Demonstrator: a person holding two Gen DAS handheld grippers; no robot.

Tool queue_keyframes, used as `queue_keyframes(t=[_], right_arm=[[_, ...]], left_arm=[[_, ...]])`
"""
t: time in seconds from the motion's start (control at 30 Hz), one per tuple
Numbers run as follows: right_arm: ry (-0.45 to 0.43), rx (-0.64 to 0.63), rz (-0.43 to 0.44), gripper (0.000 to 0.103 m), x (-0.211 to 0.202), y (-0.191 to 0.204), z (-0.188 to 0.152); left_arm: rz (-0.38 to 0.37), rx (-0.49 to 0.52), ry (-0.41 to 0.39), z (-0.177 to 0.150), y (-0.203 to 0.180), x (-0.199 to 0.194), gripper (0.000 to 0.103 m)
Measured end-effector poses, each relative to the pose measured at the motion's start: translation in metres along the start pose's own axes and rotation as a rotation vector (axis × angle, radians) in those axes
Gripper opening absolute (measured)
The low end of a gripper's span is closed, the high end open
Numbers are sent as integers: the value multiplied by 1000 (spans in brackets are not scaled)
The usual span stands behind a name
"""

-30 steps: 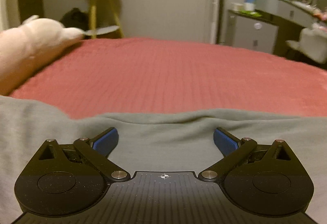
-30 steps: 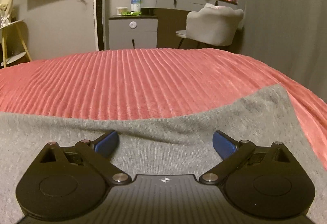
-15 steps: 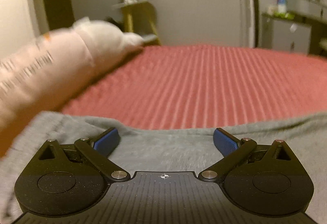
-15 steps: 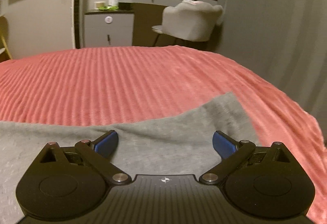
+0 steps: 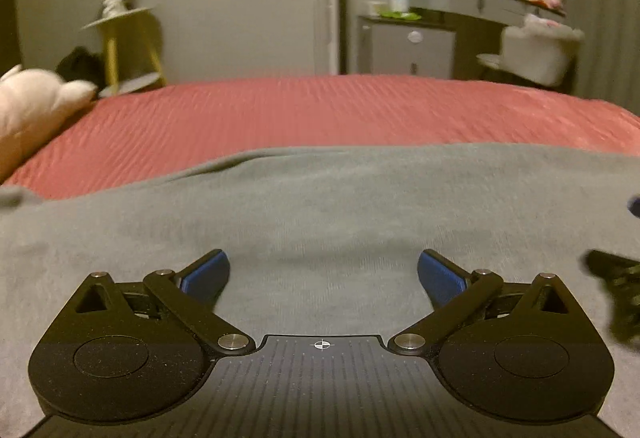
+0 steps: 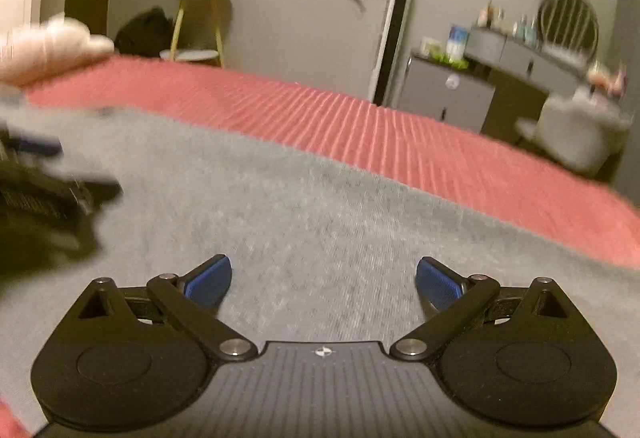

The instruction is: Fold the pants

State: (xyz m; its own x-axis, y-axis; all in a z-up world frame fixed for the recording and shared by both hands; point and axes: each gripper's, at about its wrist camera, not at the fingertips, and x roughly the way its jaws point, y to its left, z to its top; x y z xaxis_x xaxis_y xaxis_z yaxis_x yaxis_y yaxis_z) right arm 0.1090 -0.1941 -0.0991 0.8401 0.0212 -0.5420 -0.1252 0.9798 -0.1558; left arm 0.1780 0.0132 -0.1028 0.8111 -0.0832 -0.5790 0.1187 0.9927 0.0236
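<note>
Your left gripper (image 5: 323,274) is spread wide over the grey pants (image 5: 320,206), gripping nothing. Your right gripper (image 6: 323,276) is spread just as wide and empty. The pants lie flat across the near part of the red bed (image 5: 320,110); a white plush toy (image 5: 28,110) sits at 10 o'clock.
</note>
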Motion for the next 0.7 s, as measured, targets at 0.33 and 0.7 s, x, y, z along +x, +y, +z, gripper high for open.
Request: queue_keyframes(t=[0.33, 0.7], right_arm=[[74, 205, -235, 99, -39, -159, -52], [205, 605, -582, 99, -135, -270, -101]], left_arm=[[232, -100, -3, -25, 106, -20, 103], [261, -161, 65, -6, 83, -71, 103]])
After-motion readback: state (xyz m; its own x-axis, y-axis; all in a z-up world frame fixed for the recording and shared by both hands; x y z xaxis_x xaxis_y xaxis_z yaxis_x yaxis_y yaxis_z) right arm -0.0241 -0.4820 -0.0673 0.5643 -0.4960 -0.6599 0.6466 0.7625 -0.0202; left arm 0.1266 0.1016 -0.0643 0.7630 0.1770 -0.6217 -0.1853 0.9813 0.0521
